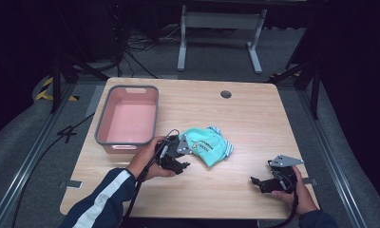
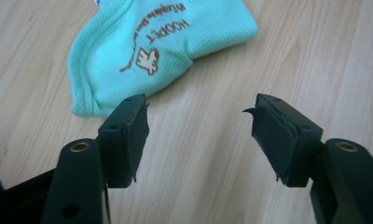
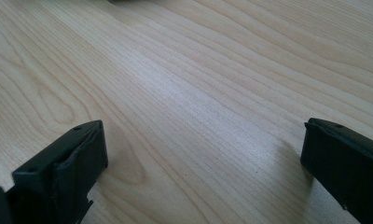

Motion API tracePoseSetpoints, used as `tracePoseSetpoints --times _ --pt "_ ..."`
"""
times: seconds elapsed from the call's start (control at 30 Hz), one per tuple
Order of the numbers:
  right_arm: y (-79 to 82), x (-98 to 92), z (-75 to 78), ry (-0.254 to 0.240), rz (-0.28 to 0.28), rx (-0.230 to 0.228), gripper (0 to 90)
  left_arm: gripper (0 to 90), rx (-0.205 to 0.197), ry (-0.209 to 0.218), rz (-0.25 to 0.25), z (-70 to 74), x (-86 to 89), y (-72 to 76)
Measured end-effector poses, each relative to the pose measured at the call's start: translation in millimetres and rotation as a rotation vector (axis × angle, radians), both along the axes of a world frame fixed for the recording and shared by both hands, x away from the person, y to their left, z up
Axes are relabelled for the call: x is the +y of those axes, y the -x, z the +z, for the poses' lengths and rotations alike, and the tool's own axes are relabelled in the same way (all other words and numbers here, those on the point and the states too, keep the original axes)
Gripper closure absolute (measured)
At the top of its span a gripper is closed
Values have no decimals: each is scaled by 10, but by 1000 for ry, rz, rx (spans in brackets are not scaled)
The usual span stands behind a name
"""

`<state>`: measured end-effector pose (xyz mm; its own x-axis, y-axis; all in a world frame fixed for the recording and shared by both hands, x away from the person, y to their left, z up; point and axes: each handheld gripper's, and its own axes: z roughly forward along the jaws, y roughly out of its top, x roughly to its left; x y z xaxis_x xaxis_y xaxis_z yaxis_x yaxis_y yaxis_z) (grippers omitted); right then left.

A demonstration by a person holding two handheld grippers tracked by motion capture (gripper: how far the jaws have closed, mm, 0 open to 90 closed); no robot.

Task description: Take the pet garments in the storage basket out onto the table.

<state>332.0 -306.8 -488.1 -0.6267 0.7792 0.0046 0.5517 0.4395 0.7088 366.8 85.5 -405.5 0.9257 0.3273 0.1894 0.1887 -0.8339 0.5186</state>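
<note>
Tongs (image 2: 201,135) open, bare wood beside garment (image 2: 161,51) edge.

One wooden table (image 1: 254,118) is standing as the landmark, and everything countable is sitting on or over it. One pink bin (image 1: 127,115) with a grey rim is resting on the table's far left part. One mint-green garment (image 1: 207,145) with brown printing is lying near the table's middle, and a single striped piece of cloth (image 1: 228,149) is peeking out from under its right edge. Two grippers are hovering over the table's near side: the left gripper (image 1: 182,165) and the right gripper (image 1: 258,184). One round hole (image 1: 225,94) is showing near the table's far edge.
</note>
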Motion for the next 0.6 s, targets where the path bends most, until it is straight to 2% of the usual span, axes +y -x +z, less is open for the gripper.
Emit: tracePoseSetpoints --times 0.27,0.37,0.6 --pt "0 -1 0 1 -1 0 6 313 21 -16 -8 -106 221 75" --pt "2 0 0 0 -2 0 6 294 17 -23 -22 -137 310 115" --pt "2 -1 0 1 -2 -1 6 284 18 -34 -10 -186 499 196"
